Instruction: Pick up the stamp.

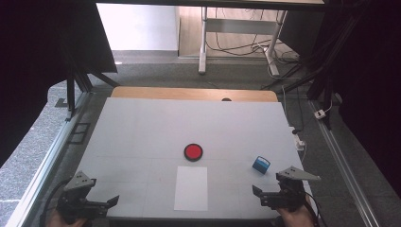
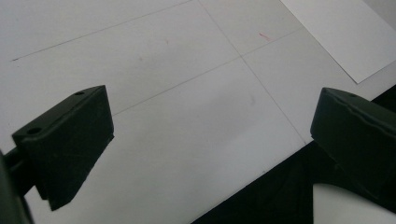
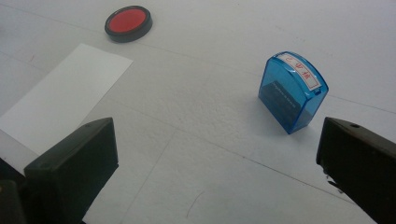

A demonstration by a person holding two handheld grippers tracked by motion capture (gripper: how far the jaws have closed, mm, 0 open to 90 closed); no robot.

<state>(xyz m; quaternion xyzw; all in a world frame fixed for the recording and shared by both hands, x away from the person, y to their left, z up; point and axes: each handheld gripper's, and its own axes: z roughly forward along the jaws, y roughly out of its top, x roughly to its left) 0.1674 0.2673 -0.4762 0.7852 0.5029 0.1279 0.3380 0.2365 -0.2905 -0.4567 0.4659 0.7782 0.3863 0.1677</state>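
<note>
A blue stamp [image 1: 261, 164] [image 3: 293, 92] with a white label on top stands upright on the white table at the right. A round red ink pad [image 1: 193, 152] [image 3: 128, 22] in a black rim lies near the middle. A white sheet of paper [image 1: 191, 187] [image 2: 344, 37] [image 3: 60, 96] lies in front of the pad. My right gripper [image 1: 258, 196] [image 3: 219, 168] hovers at the front right, open and holding nothing, with the stamp just beyond its jaws. My left gripper [image 1: 115, 202] [image 2: 210, 135] is open over the front left of the table, nothing between its jaws.
The white tabletop [image 1: 142, 132] ends in a wooden strip [image 1: 194, 93] at the far side. Black frame rails [image 1: 343, 161] run along both sides. A desk frame with cables [image 1: 236, 42] stands on the floor beyond.
</note>
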